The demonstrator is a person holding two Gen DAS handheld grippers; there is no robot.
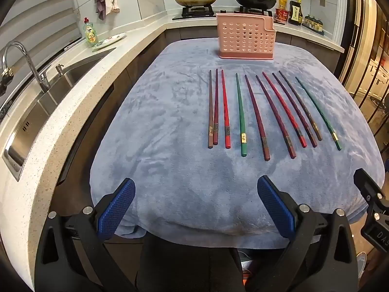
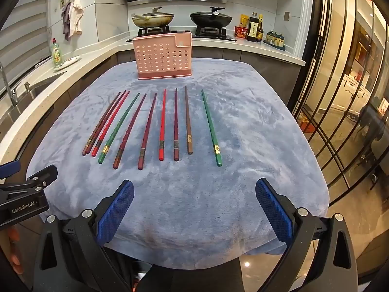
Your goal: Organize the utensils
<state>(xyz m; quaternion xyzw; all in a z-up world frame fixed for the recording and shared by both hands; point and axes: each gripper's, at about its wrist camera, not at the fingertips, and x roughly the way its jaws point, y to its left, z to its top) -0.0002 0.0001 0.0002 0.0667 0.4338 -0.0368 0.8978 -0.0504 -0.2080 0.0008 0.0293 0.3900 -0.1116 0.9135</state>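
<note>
Chopsticks (image 2: pixel 162 124), ten of them in red, green, brown and dark maroon, lie in a loose row on the blue cloth (image 1: pixel 170 170) ahead of both claws, none yet picked up. The left claw (image 1: pixel 196 210) hangs over the near edge of the table with its blue pads spread wide and nothing between them; the right claw (image 2: pixel 194 209) does the same just beside it, also wide open and empty. Both tilt down toward the cloth.

Beyond each claw the thick ends of the sticks point back at us and the thin tips point away. Three on the left lie nearly touching one another (image 1: pixel 216 109); the rest are spaced out, with one green stick (image 2: pixel 211 127) off alone on the right. Farther still, past the tips, a pink holder (image 1: pixel 245 37) with round holes stands upright at the far end of the cloth.

The trouble I would expect: the sticks are thin and lie flat on soft pile, so a pad could push one into the cloth or roll it aside instead of catching it. In the tight group of three, closing on one may drag its neighbour along. A stick gripped near one end could also swing and miss the holder's opening.
</note>
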